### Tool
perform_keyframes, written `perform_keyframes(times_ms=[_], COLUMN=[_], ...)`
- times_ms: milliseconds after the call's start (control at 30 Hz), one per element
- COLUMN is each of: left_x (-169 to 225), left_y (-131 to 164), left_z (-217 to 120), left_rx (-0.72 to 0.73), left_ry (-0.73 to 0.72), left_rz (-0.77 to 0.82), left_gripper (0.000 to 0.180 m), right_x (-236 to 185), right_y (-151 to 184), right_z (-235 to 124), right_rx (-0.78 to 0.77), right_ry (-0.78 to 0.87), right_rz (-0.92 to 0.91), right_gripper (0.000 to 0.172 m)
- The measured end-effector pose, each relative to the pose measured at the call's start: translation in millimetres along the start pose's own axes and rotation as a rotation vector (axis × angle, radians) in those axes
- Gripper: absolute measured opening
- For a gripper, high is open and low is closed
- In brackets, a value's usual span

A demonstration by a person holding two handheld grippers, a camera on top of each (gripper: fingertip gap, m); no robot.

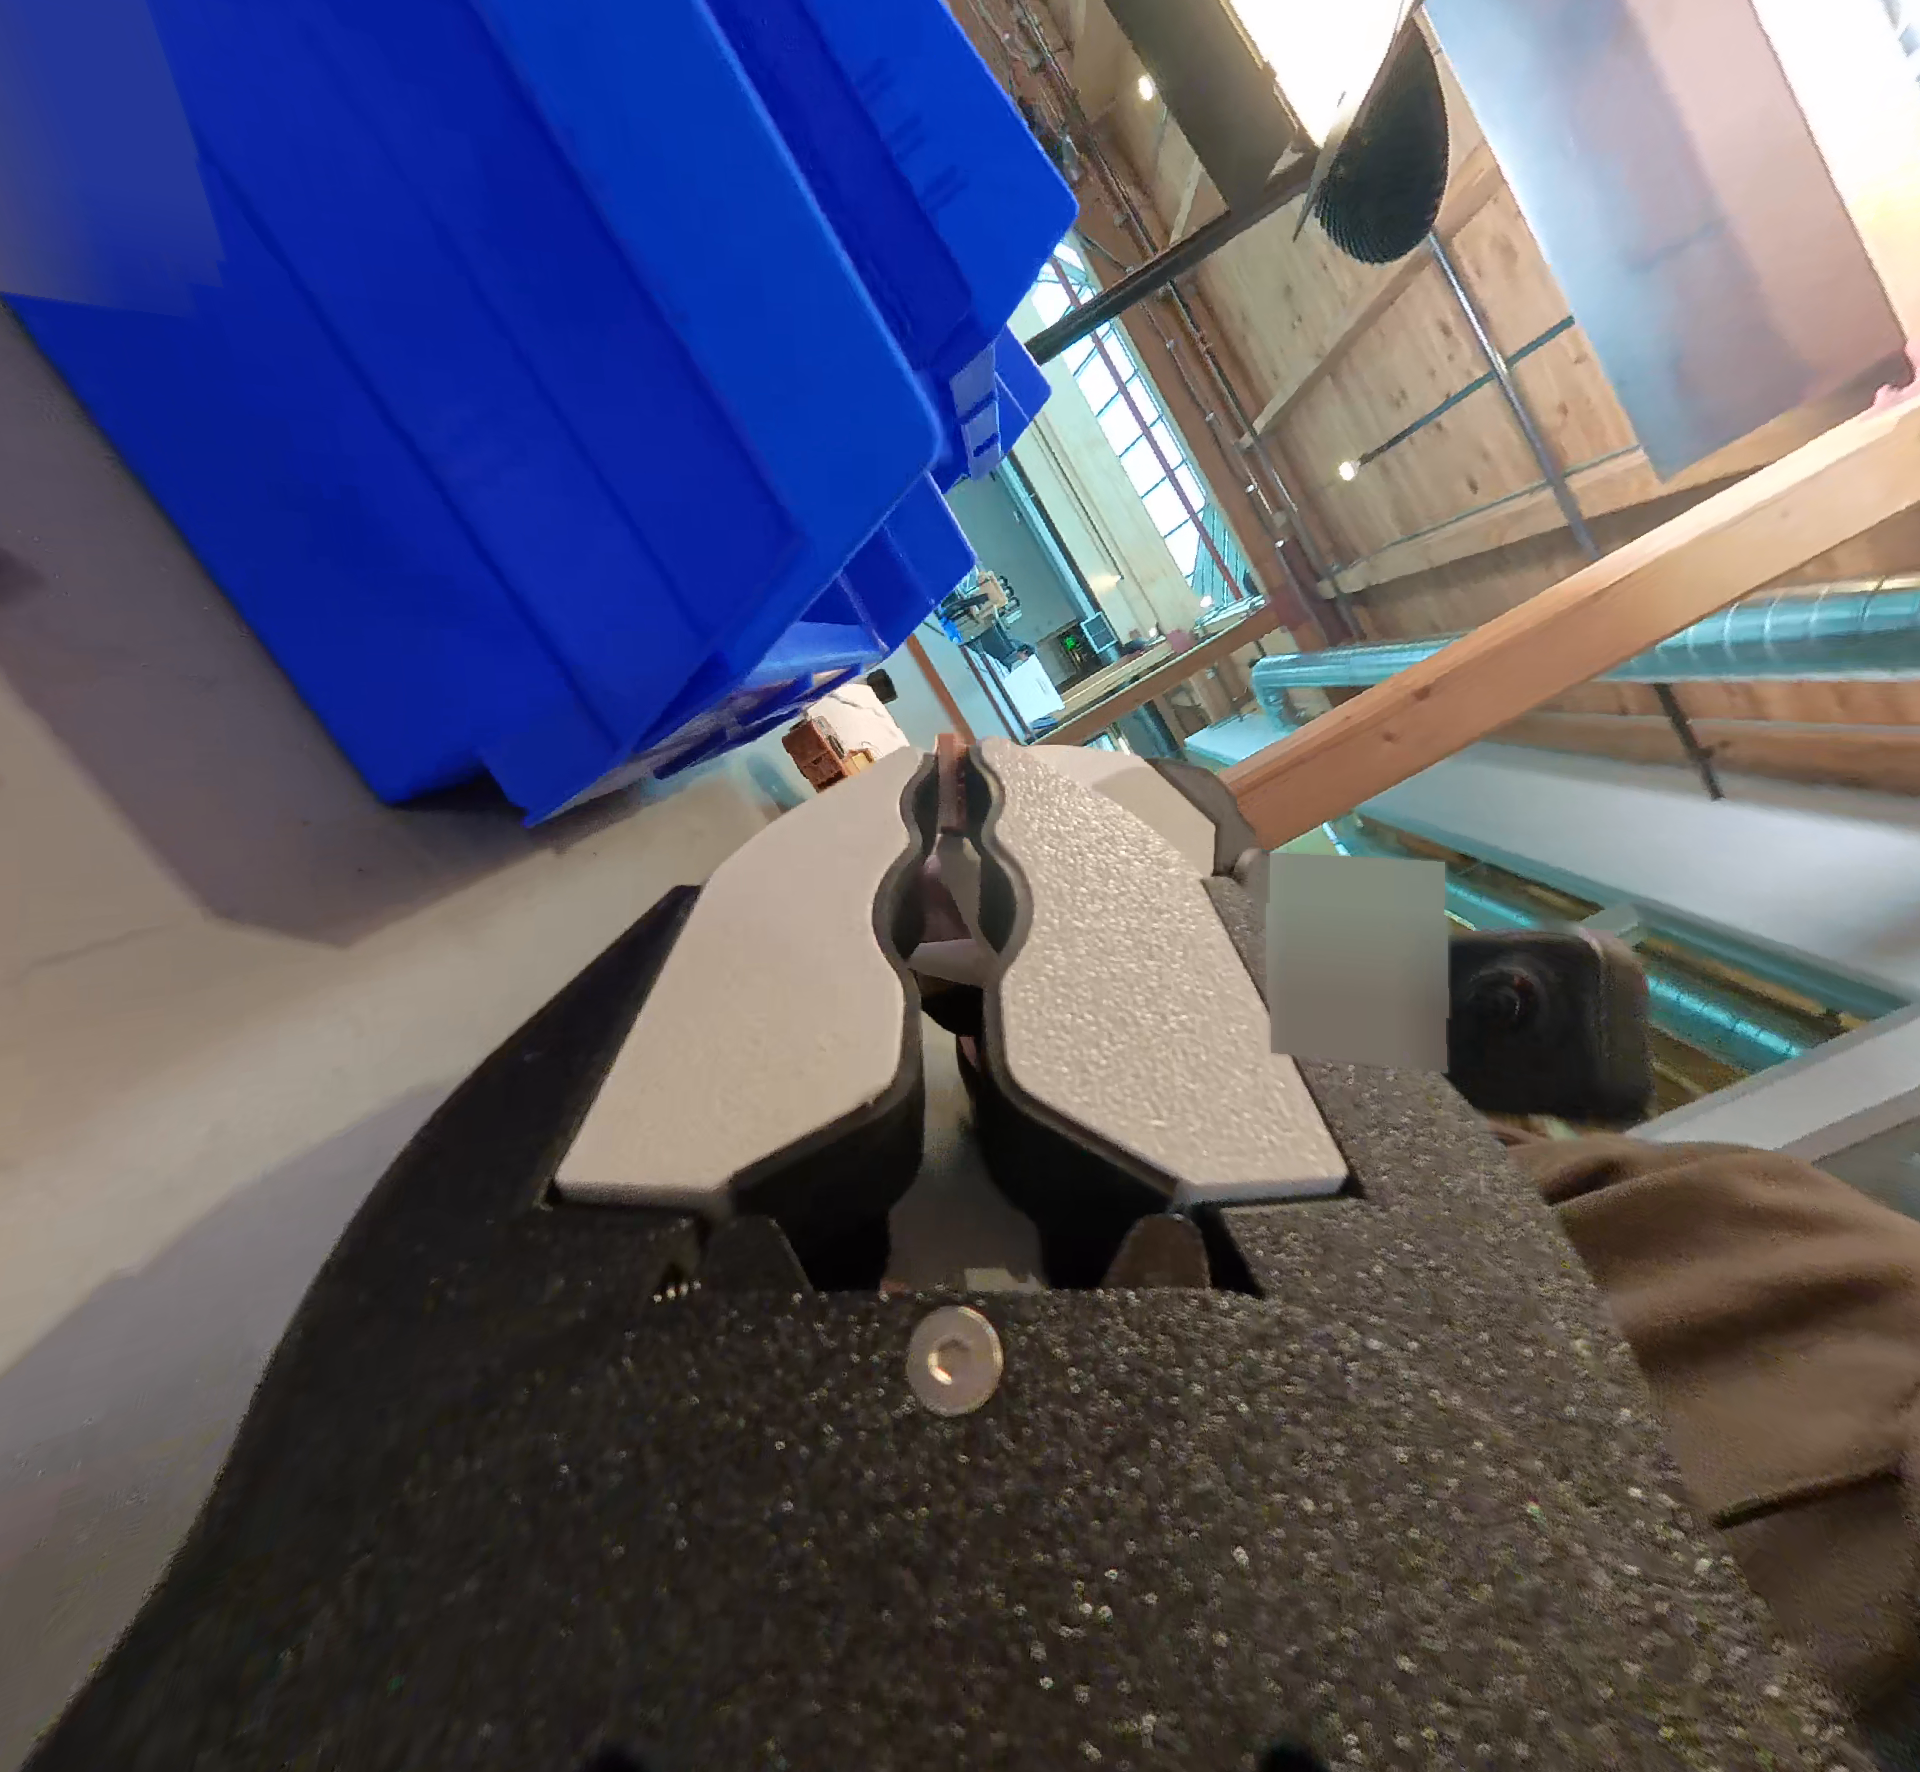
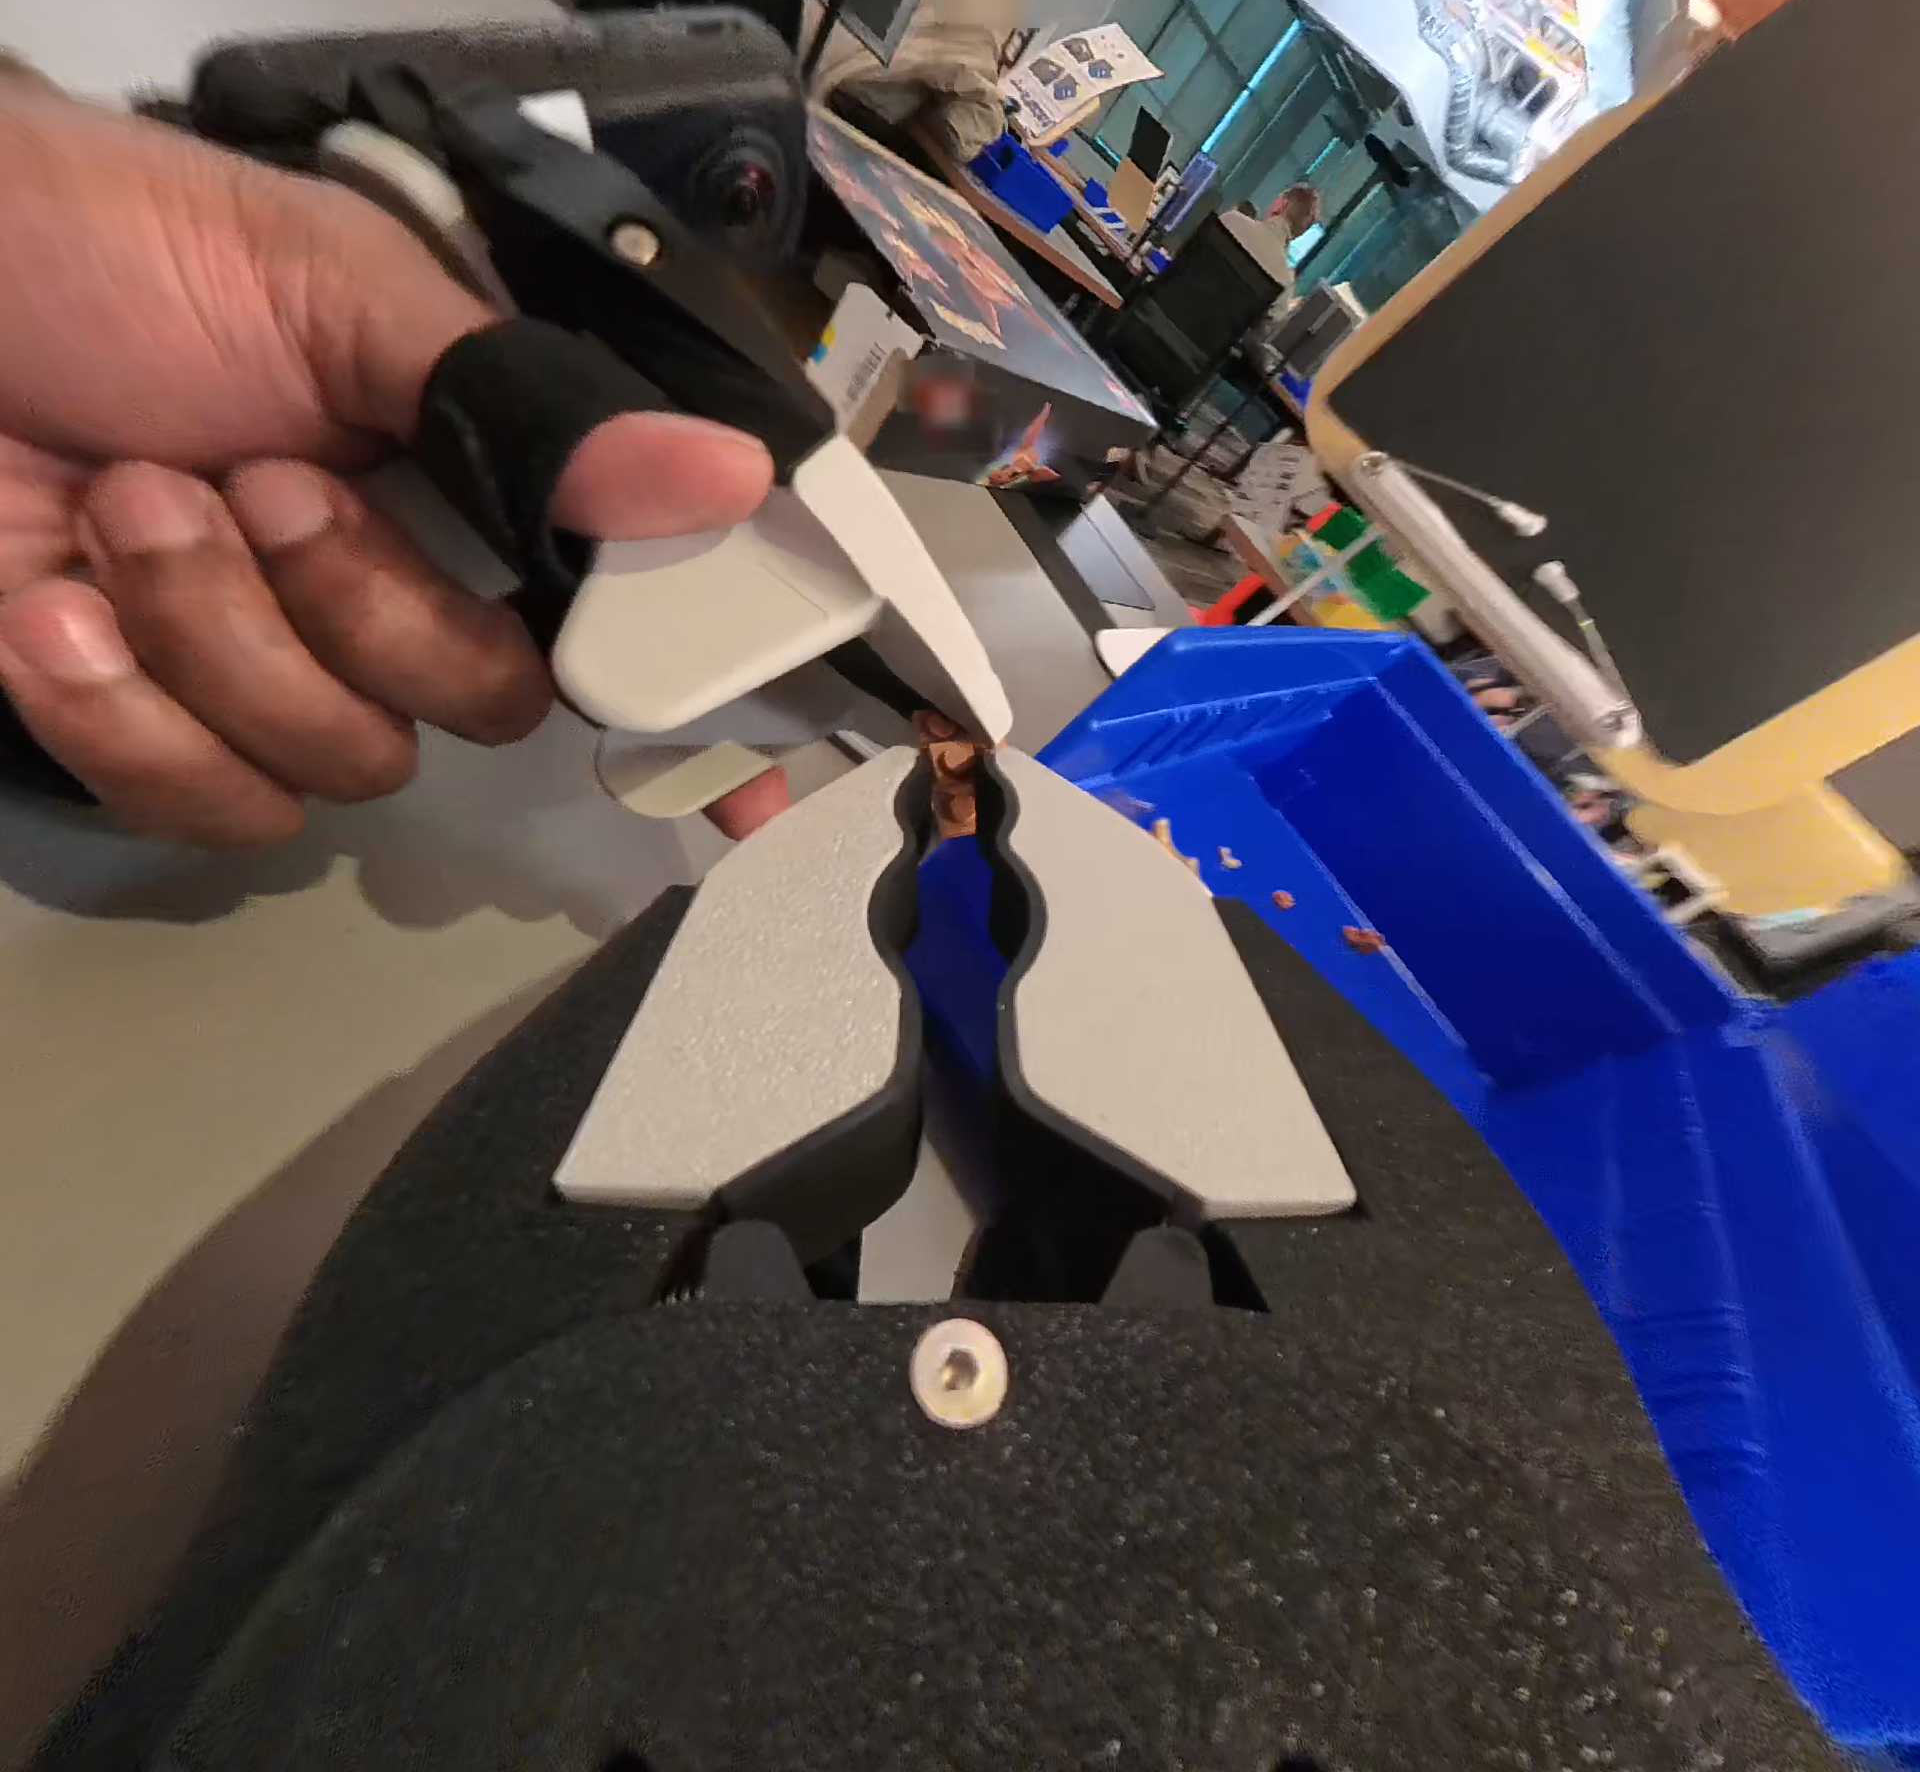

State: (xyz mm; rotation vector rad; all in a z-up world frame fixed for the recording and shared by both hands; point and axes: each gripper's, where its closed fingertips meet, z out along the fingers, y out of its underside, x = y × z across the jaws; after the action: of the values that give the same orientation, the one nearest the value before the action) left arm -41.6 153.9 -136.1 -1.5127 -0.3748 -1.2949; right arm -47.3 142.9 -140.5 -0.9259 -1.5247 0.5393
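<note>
In the left wrist view my left gripper (image 1: 954,779) is shut on a thin brown brick piece (image 1: 948,792) that pokes out at its fingertips. In the right wrist view my right gripper (image 2: 954,777) is shut on a small brown studded brick piece (image 2: 951,792) just above the edge of a blue bin (image 2: 1455,839). The left gripper (image 2: 977,735), held by a hand (image 2: 208,372), comes in from the upper left. Its fingertips meet the same brown piece from above, tip to tip with mine.
Stacked blue bins (image 1: 468,320) stand on the grey table (image 1: 156,891) to the left. The blue bin holds small brown bits (image 2: 1361,938). A black panel with a tan edge (image 2: 1662,320) stands at the right, and a wooden beam (image 1: 1558,621) runs overhead. The tips of both grippers are at nearly the same place.
</note>
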Motion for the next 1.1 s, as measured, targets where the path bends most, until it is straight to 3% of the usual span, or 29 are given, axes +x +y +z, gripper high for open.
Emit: perform_keyframes(times_ms=[167,567,967,1100], left_x=[3,5,9,3], left_y=[2,2,-3,-7], left_z=[1,1,-1,-2], left_rx=[-0.019,-0.065,-0.081,-0.063], left_ry=[0.009,0.024,0.075,0.061], left_rz=[0.079,0.164,0.110,0.079], left_gripper=[0.006,0.004,0.005,0.004], right_x=[1,2,18,52], right_y=[-3,-7,-11,1], right_z=[-5,-10,-16,-8], right_rx=[0.085,0.151,0.193,0.122], right_ry=[-0.160,-0.301,-0.205,-0.010], right_rz=[0.312,0.614,0.464,0.395], right_gripper=[0.008,0.007,0.007,0.008])
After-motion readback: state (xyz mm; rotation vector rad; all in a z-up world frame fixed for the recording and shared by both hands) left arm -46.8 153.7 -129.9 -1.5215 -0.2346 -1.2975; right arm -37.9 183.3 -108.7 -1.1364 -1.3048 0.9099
